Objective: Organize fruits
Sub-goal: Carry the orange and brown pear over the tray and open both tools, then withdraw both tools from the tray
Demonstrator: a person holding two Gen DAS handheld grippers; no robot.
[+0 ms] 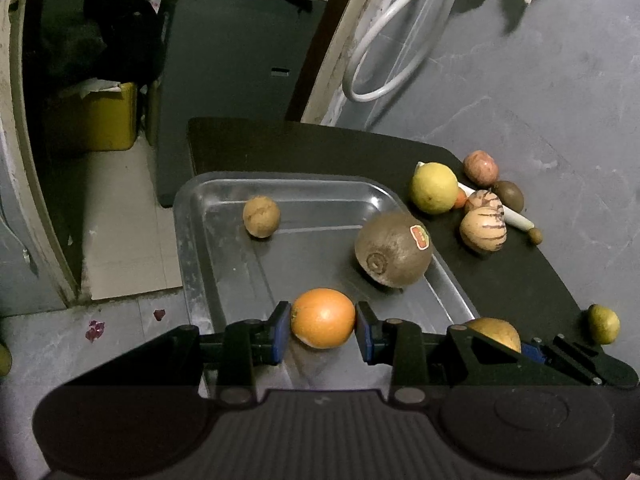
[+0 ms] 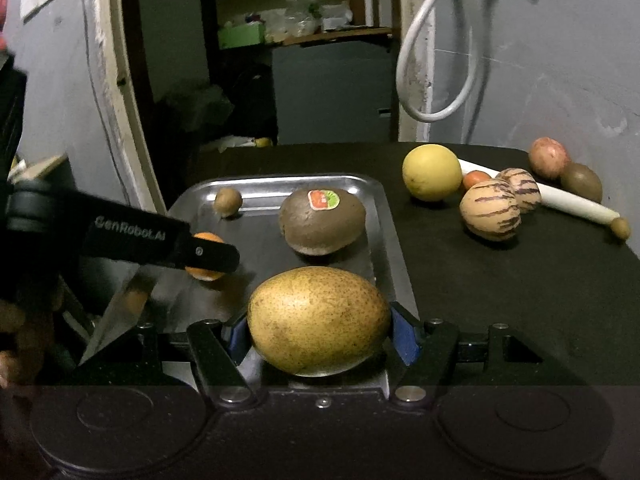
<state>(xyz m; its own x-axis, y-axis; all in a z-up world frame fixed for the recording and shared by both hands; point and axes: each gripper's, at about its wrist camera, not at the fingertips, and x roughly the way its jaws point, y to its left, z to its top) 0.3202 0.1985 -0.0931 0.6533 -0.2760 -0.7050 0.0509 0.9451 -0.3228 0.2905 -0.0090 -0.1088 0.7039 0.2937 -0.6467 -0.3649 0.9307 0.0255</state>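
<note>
Gripping a small orange fruit between its blue pads, the left claw holds it above the near end of the steel tray. The right claw is clamped on a large speckled yellow mango, held over the tray's near right corner.

Inside the tray lies a big brown kiwi with a red and green sticker, and near the far left corner a small tan round fruit.

To the right of the tray, on the black worktop, stands a yellow citrus. Beside it are two cream pepino melons with purple stripes, touching each other, and a small orange-red fruit tucked behind them. A long white stick-like thing runs under this group, with a tiny brown ball at its near end. Farther back sit a pinkish round fruit and a brown kiwi-like one, side by side. In the left wrist view a small yellow-green fruit lies off the worktop's right edge.

A white cable loops on the grey wall behind.
</note>
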